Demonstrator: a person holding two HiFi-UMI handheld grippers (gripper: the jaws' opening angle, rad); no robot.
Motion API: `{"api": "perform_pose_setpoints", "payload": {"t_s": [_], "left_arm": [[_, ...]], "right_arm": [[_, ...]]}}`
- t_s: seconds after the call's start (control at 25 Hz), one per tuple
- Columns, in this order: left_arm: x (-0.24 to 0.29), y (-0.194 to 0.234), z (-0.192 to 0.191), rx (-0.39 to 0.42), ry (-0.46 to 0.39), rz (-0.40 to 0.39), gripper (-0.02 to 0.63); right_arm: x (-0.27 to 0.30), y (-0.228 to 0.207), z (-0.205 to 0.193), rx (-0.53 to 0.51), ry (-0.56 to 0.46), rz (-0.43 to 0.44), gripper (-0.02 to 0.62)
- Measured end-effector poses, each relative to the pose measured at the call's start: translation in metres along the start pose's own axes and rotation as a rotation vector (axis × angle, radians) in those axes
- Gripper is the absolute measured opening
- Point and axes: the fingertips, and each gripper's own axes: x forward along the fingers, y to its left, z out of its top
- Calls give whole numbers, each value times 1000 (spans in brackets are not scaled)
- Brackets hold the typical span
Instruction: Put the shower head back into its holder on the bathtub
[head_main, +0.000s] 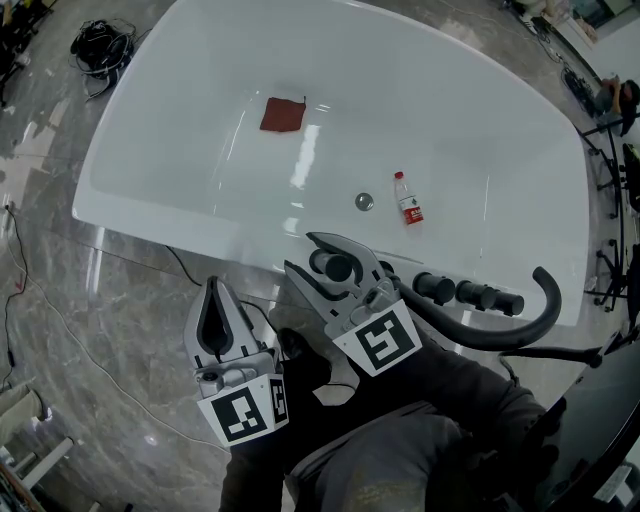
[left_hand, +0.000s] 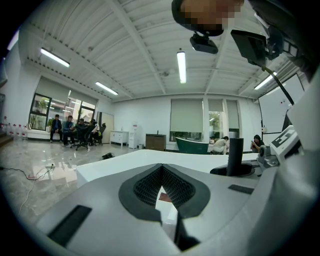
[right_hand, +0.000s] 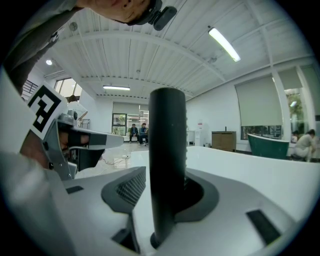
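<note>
Fingers (right_hand: 125, 190) of our right gripper (head_main: 299, 252) are closed around the shower head (head_main: 335, 266), a black cylinder that stands upright between the ribbed pads. We hold it over the near rim of the bathtub (head_main: 110, 170), just left of a row of black knobs (head_main: 470, 293) and a curved black spout (head_main: 540, 305). We cannot tell whether its lower end sits in a holder.

Our left gripper (head_main: 213, 285) hangs beside the tub's outer wall, left of the right one and apart from it. Its fingers (left_hand: 145, 187) meet at the tips with nothing between them, and the hollow between the pads shows only the tub.

Inside the tub lie a red cloth (head_main: 282, 115) toward the far side, a drain (head_main: 364, 201) near the middle and a small bottle (head_main: 408, 198) just right of the drain.
</note>
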Motion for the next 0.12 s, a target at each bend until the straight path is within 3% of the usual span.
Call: {"api": "perform_pose_setpoints", "payload": {"t_s": [0.12], "left_arm": [[-1, 0, 1, 2, 2, 0, 3]], "right_arm": [[-1, -1, -1, -5, 5, -3, 183]]}}
